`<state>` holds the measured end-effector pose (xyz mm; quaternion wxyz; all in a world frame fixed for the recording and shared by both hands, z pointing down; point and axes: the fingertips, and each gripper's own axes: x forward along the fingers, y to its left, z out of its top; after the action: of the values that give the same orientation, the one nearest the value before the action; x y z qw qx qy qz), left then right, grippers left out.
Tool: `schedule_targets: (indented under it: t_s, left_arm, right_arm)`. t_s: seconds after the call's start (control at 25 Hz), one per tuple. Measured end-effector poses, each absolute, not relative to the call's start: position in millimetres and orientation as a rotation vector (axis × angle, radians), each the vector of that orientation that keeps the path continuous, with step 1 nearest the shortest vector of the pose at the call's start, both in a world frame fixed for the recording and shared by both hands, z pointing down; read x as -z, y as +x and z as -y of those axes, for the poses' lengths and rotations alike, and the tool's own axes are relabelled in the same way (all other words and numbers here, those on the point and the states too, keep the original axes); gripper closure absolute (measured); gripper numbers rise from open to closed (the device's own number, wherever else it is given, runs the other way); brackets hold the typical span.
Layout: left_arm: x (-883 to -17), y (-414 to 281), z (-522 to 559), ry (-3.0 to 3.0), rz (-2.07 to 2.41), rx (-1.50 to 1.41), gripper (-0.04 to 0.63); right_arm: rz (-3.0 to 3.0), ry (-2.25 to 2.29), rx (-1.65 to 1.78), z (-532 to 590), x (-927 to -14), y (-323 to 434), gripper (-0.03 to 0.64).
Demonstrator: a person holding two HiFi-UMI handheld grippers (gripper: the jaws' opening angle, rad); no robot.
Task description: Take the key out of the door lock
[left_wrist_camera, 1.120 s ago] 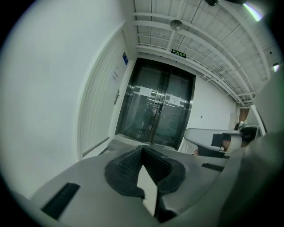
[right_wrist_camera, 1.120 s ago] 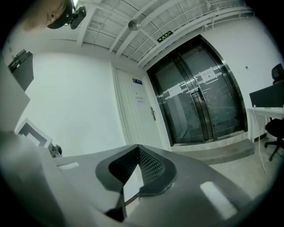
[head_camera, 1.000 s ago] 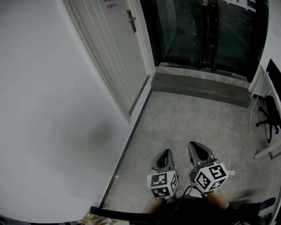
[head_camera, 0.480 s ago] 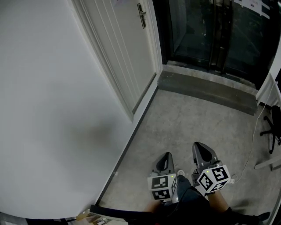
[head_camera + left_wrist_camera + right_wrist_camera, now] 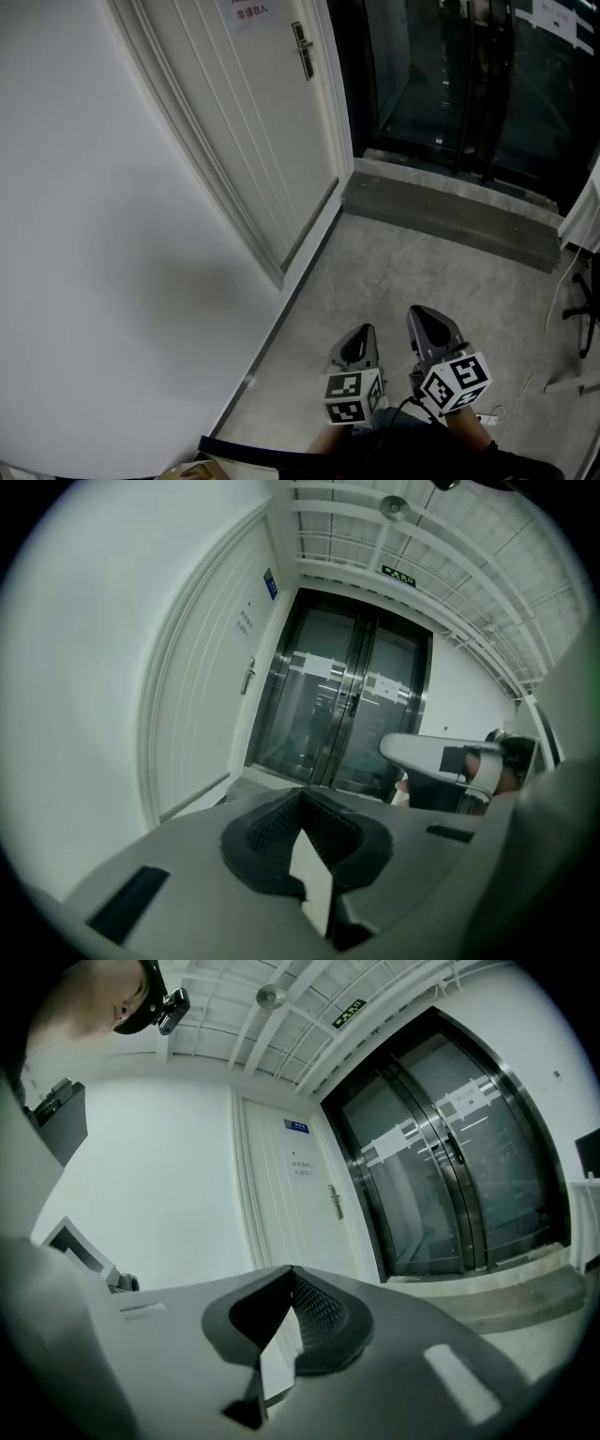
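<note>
I judge the step in hand to be the approach: the door [image 5: 253, 131] stands well apart from both tools, up at the left of the head view, and the lock plate [image 5: 302, 49] with its handle is small there. The key I cannot make out in any view; it should be at this lock plate, near the handle, but it is too small to tell. The left gripper [image 5: 363, 331] and the right gripper [image 5: 427, 315] hang low, close to the person's body, side by side above the floor [image 5: 412, 262]. In each gripper view the two jaws meet at their tips with nothing between them, so both are closed and empty. To do the step well, I think the person should first walk near to the door and bring one gripper level with the lock. The jaws should part before arriving and come straight along the line of the key, so that the pull does not bend it. Whether a turn is needed first cannot be known from here. The floor is grey concrete, bare and a little stained. The wall [image 5: 94, 244] at the left is plain white. Ahead are dark glass doors [image 5: 450, 75] with a low dark step [image 5: 441, 199] before them, and a small notice [image 5: 249, 11] with red letters is on the white door.
</note>
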<state>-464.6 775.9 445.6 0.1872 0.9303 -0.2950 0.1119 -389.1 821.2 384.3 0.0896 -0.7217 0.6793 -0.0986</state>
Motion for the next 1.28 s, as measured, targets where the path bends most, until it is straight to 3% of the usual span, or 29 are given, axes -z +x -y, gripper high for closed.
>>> schedule_targets:
  t_s: [0.52,0.96,1.28]
  left_arm:
    - [-462,-381,-683,2.596,0.839,-0.318,0.595]
    - [-438,-299,-501,2.624,0.808,-0.268,0.595]
    - [-451,-263,-424,2.617,0.77,-0.301,0.595]
  right_arm:
    - [-2.008,-2.149,0.312,-730,-404,-303,0.615]
    - [-2.011,-2.129,0.26,-550,-377,-225,0.615]
    - [-1.936,-2.16,0.273,-480,-386,-184,0.615]
